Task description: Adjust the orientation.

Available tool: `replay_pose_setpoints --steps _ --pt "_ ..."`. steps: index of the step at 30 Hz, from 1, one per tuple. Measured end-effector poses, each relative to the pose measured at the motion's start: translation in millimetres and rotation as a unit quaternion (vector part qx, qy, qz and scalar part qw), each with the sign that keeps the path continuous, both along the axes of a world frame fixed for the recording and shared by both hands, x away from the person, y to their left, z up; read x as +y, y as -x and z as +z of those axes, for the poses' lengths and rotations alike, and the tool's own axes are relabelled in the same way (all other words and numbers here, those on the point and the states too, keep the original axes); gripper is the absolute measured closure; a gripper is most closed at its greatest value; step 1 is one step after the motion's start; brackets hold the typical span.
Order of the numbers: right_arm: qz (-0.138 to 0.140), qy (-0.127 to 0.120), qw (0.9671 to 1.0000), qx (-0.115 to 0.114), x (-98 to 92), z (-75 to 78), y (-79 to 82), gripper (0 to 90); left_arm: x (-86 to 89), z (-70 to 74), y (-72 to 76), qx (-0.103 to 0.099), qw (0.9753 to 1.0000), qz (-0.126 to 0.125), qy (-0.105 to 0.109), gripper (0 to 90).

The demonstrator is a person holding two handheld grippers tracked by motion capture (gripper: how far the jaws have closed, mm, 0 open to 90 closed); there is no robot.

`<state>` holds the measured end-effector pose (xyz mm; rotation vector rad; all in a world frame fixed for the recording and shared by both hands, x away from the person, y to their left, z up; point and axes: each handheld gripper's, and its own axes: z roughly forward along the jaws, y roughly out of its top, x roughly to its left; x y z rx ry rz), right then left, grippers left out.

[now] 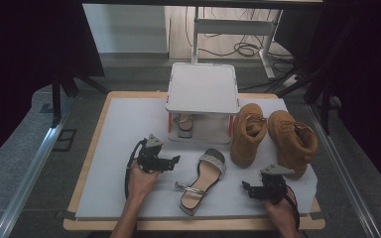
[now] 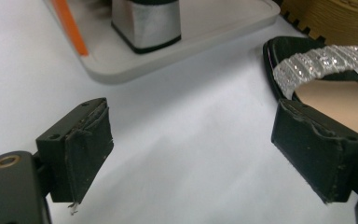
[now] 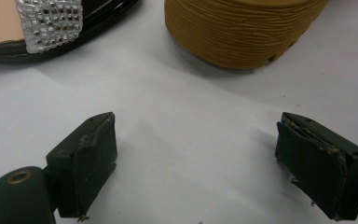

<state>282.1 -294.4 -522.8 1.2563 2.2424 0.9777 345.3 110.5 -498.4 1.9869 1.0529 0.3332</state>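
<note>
A black sandal with a silver rhinestone strap [image 1: 204, 179] lies on the white mat [image 1: 124, 129], toe toward the back. Its mate [image 1: 184, 124] stands under a small white rack [image 1: 202, 88]. My left gripper [image 1: 174, 161] hovers just left of the loose sandal, open and holding nothing. In the left gripper view the gripper [image 2: 193, 126] has its jaws wide apart, and the sandal's toe [image 2: 326, 60] lies beside the right jaw. My right gripper [image 1: 246, 188] is open near the mat's front right. In the right gripper view that gripper [image 3: 198, 140] faces the sandal [image 3: 51, 23] and a boot sole [image 3: 242, 32].
Two tan boots [image 1: 248, 134] [image 1: 292, 141] stand at the right of the mat, behind my right gripper. The rack has orange legs [image 2: 70, 25] and a low base tray [image 2: 200, 42]. The wooden table edge [image 1: 89, 163] frames the mat. Cables lie on the floor beyond.
</note>
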Motion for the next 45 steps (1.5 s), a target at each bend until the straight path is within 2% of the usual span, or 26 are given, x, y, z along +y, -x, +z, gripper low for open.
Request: replay_pose_setpoints --steps 4,8,13,19,24,35,38,45 --pt "0.0 0.0 1.0 0.0 0.0 0.0 0.0 12.9 6.4 1.1 7.6 0.017 0.9998 0.002 0.002 12.0" --pt "0.0 0.0 1.0 0.0 0.0 0.0 0.0 12.8 13.0 3.0 17.8 0.025 0.9996 0.008 0.014 12.0" --pt "0.0 0.0 1.0 0.0 0.0 0.0 0.0 12.9 14.7 2.9 33.8 0.022 0.9997 -0.005 -0.004 12.7" --pt "0.0 0.0 1.0 0.0 0.0 0.0 0.0 12.8 16.0 -0.9 55.2 0.02 0.9995 0.005 -0.025 12.5" --pt "0.0 0.0 1.0 0.0 0.1 0.0 0.0 12.8 15.9 -3.6 70.7 0.019 0.9991 -0.002 -0.037 13.1" --pt "0.0 0.001 1.0 0.0 0.2 0.0 0.0 12.8 18.9 -2.5 104.9 0.019 0.9994 -0.014 -0.027 12.2" --pt "-0.001 0.001 1.0 0.0 0.2 0.0 0.1 12.8 17.7 -1.9 112.2 0.021 0.9995 -0.016 -0.018 10.7" --pt "-0.001 0.001 1.0 -0.001 0.2 0.0 0.1 12.8 8.1 1.3 125.8 0.023 0.9988 -0.038 -0.022 10.5"
